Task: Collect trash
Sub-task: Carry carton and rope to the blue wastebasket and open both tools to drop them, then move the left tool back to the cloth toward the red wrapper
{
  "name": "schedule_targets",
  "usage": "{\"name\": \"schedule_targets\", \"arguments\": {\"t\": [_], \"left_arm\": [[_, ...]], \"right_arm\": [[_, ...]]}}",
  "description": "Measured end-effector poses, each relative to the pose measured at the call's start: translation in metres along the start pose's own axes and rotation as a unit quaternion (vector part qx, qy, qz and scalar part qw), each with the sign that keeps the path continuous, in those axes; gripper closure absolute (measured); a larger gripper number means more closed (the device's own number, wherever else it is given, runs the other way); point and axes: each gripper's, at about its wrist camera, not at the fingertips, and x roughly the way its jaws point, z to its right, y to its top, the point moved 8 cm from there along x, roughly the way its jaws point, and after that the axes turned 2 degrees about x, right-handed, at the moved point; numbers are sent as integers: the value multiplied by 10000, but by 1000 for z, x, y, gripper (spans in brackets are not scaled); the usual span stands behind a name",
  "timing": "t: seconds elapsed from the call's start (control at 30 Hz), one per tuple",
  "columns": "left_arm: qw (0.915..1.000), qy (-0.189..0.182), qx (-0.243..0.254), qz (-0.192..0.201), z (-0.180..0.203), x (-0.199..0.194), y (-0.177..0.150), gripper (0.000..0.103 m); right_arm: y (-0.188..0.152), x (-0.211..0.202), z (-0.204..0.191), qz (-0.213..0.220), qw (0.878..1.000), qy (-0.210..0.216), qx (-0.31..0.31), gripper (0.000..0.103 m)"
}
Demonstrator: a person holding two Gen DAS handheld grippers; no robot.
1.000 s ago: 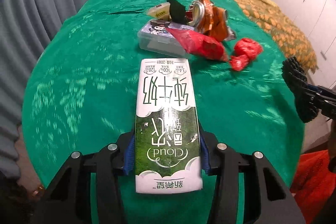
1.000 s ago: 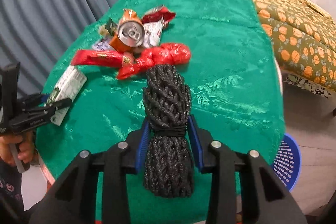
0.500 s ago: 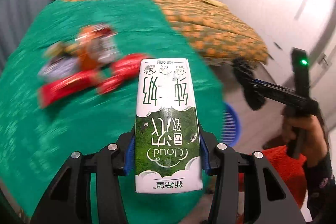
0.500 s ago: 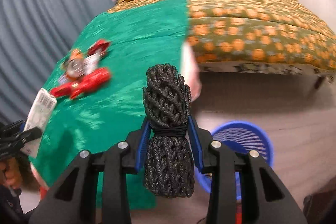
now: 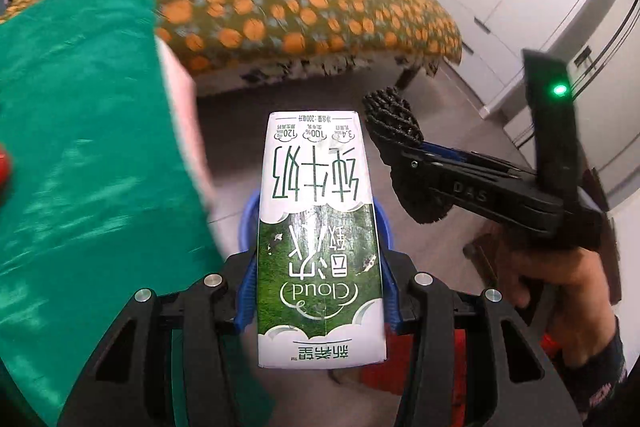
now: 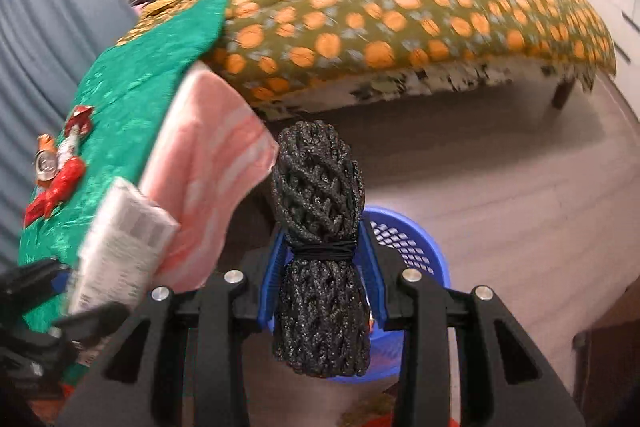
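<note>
Your left gripper (image 5: 318, 291) pinches the green-and-white milk carton (image 5: 320, 227) at its lower sides, above the blue plastic basket (image 6: 404, 239). It is probably light and crushable, so squeeze gently. Your right gripper (image 6: 322, 271) clamps the soft black foam net bundle (image 6: 318, 211) at its tied waist.

Milk carton (image 5: 320, 227) clamped, blue basket (image 5: 249, 215) below

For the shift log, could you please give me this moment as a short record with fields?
left gripper: shut on milk carton
right gripper: shut on black mesh bundle
bin: blue basket on the floor, beyond both grippers
left on green cloth: crushed can, red wrappers
backdrop: bed with orange-dotted cover
</note>
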Motion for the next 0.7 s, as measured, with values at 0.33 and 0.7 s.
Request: {"name": "schedule_targets", "arguments": {"t": [0.33,0.7], "left_arm": [[9994,94,83,-332,10,79,4,54],[9992,191,341,-53,19,82,9,23]], "right_arm": [[2,25,32,-172,9992,95,347,67],[11,12,54,145,9977,-170,647,30]]}}
